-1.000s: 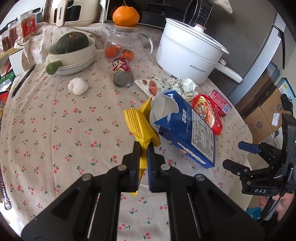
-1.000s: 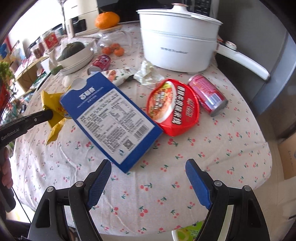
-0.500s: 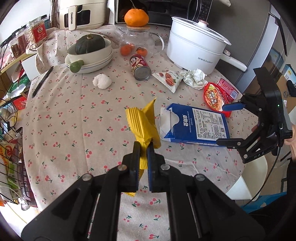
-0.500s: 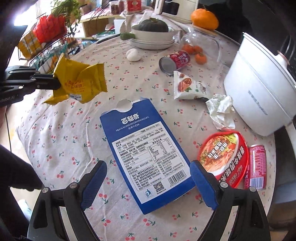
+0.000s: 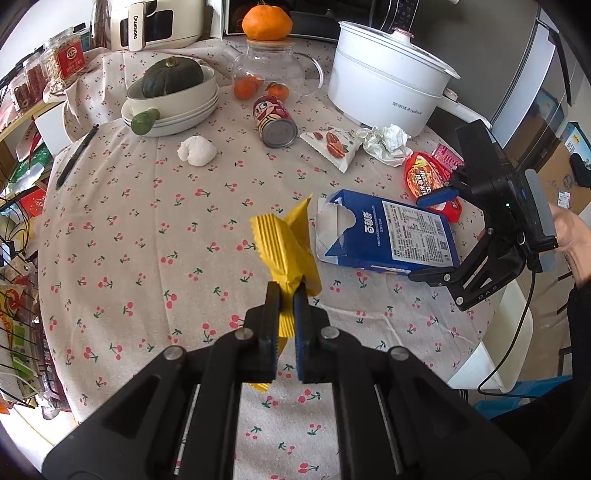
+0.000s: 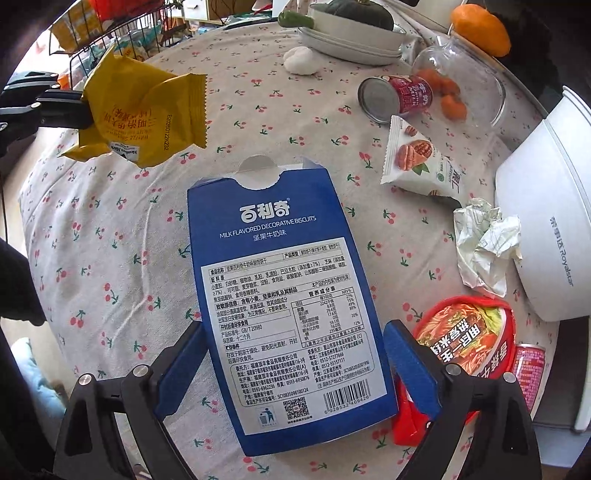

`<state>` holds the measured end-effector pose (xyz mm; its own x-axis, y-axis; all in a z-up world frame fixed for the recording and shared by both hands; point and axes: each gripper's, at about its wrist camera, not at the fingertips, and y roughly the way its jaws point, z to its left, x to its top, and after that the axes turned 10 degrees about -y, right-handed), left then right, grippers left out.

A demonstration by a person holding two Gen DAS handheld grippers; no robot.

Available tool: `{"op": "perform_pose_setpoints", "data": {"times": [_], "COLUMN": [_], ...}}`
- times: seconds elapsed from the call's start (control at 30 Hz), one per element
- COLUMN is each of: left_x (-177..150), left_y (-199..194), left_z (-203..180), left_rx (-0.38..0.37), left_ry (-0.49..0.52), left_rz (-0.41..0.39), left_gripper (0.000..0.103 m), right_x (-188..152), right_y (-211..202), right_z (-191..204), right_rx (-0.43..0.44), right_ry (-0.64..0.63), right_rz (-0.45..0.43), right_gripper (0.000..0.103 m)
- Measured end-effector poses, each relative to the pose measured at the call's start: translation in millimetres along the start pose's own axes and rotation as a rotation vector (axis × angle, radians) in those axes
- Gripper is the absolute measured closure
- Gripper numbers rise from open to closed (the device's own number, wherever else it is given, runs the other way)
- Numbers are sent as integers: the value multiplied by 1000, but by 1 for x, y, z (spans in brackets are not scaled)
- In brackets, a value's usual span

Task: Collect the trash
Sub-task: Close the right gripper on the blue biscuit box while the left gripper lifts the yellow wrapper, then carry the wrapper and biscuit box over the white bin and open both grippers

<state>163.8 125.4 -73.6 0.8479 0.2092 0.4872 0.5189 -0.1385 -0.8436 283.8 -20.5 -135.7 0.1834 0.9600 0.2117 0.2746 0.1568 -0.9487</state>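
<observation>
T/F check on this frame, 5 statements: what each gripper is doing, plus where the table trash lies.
1. The left gripper is shut on the yellow crinkled snack wrapper. True.
2. The right gripper is clamped on the blue biscuit box. False: its jaws stand wide either side of the box, which lies flat on the cherry-print tablecloth; they have just been opening.
3. The red drink can with the cartoon face stands upright. False: it lies on its side.
4. The crumpled white paper lies beside the white electric pot. True.
5. The orange tangerine sits on the glass jar's wooden lid. True.
</observation>
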Motion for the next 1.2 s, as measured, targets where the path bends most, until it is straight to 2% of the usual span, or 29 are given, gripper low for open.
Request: {"op": "perform_pose_setpoints", "data": {"times": [0.17, 0.43, 0.6, 0.87, 1.0, 1.2], "left_x": [-2, -1, 0, -3, -8, -27], "left_y": [0, -4, -7, -30, -46, -65], "left_z": [-2, 0, 2, -10, -22, -44], "left_rx": [-2, -9, -16, -45, -77, -106], "left_ry": [8, -4, -16, -4, 7, 46], "left_rz": [2, -6, -14, -61, -85, -106], "left_gripper": [95, 95, 95, 95, 95, 95], "right_x": [6, 8, 3, -11, -21, -58], "right_y": [16, 24, 22, -28, -56, -101], "right_z": [7, -19, -30, -16, 3, 32], "right_rx": [-64, 41, 47, 6, -35, -92], "right_ry": [-53, 90, 173, 269, 311, 396], "right_rz": [47, 65, 27, -70, -73, -82], "right_gripper": [0, 2, 4, 6, 6, 6]}}
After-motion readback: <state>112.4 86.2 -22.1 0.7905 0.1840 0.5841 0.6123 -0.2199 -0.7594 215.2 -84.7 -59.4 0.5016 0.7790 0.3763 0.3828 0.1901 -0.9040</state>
